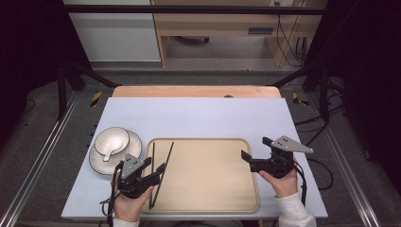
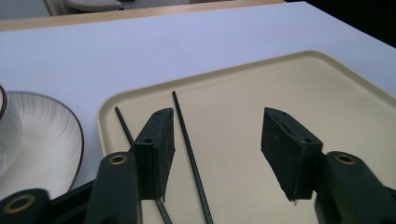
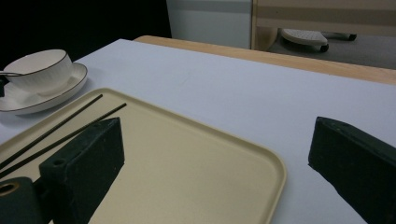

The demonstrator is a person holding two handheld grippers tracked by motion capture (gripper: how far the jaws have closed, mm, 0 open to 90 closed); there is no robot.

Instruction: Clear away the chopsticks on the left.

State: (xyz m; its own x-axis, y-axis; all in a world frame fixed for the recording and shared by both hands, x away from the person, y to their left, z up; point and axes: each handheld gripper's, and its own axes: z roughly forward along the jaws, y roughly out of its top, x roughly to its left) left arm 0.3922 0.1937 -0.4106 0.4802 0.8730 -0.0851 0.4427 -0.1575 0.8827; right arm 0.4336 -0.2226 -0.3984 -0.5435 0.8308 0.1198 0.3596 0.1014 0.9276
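Observation:
A beige tray (image 1: 213, 189) lies on the white table. Two thin black chopsticks (image 1: 169, 153) rest along its left side, slightly splayed. My left gripper (image 1: 156, 164) hovers open over their near halves. In the left gripper view, one chopstick (image 2: 187, 140) runs between the jaws of the left gripper (image 2: 219, 116), close to the left jaw, and the other chopstick (image 2: 122, 122) disappears behind that jaw. My right gripper (image 1: 256, 148) stands open over the tray's right edge with nothing between its jaws. In the right gripper view, the right gripper (image 3: 217, 126) faces across the tray (image 3: 187, 154) towards the chopsticks (image 3: 70, 119).
A white bowl (image 1: 112, 138) holding a white spoon (image 1: 108, 153) sits on a white plate (image 1: 98, 165) left of the tray. The bowl (image 3: 39, 67) and the plate (image 3: 28, 100) lie far left in the right gripper view. A wooden strip (image 1: 196, 91) borders the table's far edge.

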